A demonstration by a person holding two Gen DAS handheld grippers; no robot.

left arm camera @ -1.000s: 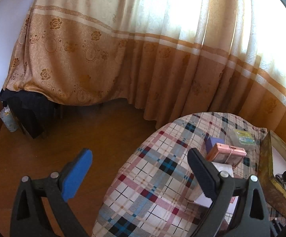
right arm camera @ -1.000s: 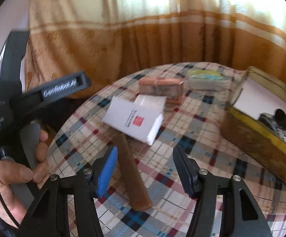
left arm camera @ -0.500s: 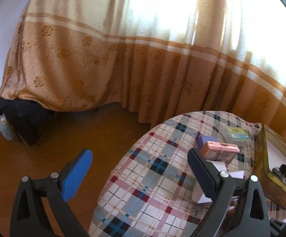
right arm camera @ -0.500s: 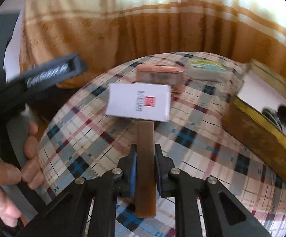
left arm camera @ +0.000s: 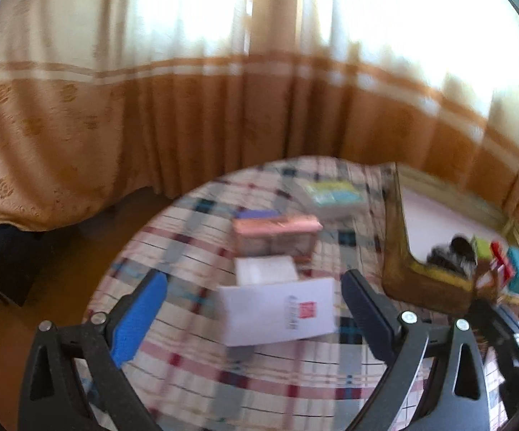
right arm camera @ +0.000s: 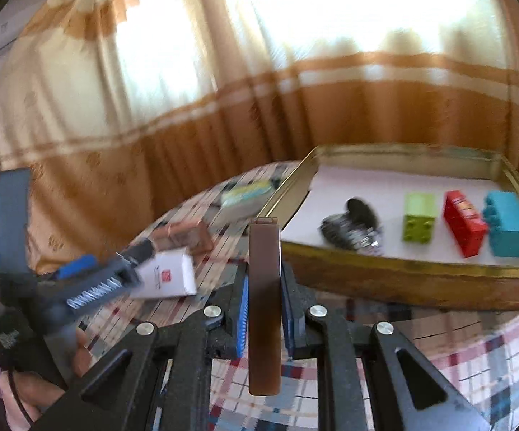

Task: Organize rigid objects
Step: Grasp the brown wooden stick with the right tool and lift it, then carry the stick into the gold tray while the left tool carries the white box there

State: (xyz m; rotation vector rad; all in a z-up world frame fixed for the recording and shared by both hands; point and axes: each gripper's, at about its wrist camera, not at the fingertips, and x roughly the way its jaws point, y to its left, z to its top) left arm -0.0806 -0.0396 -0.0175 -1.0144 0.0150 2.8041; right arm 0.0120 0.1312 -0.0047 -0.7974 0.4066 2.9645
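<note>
Left wrist view. Left gripper [left arm camera: 254, 309]: jaws wide apart, nothing between them, hanging over the near edge of the checked table [left arm camera: 187, 366]. White box [left arm camera: 281, 314] flat on the cloth just ahead. Pink box [left arm camera: 275, 231] behind it toward the table's middle; pale packet [left arm camera: 333, 197] near the far edge. Gold tray [left arm camera: 392, 251] at the right edge, small pieces in its near corner. Against the earlier frame: table now centred, white box now framed between the open jaws, tray more fully shown; heavy blur.

Right wrist view. Right gripper [right arm camera: 263, 309]: clamped on the brown bar [right arm camera: 263, 287], jaws just closed onto it, bar held upright and lifted off the cloth, top end level with the tray's near rim [right arm camera: 403, 269]. In the tray: dark metallic item [right arm camera: 352, 226], green brick [right arm camera: 419, 217], red brick [right arm camera: 464, 222], teal brick [right arm camera: 509, 224] in a row. Against the earlier frame: bar formerly lying on the cloth, jaws apart beside it; tray now dead ahead.

Step in hand, judged: carrying the bar to the tray. Advice: clear the near rim, lay flat on the bare floor left of the dark item, release only once seated.
</note>
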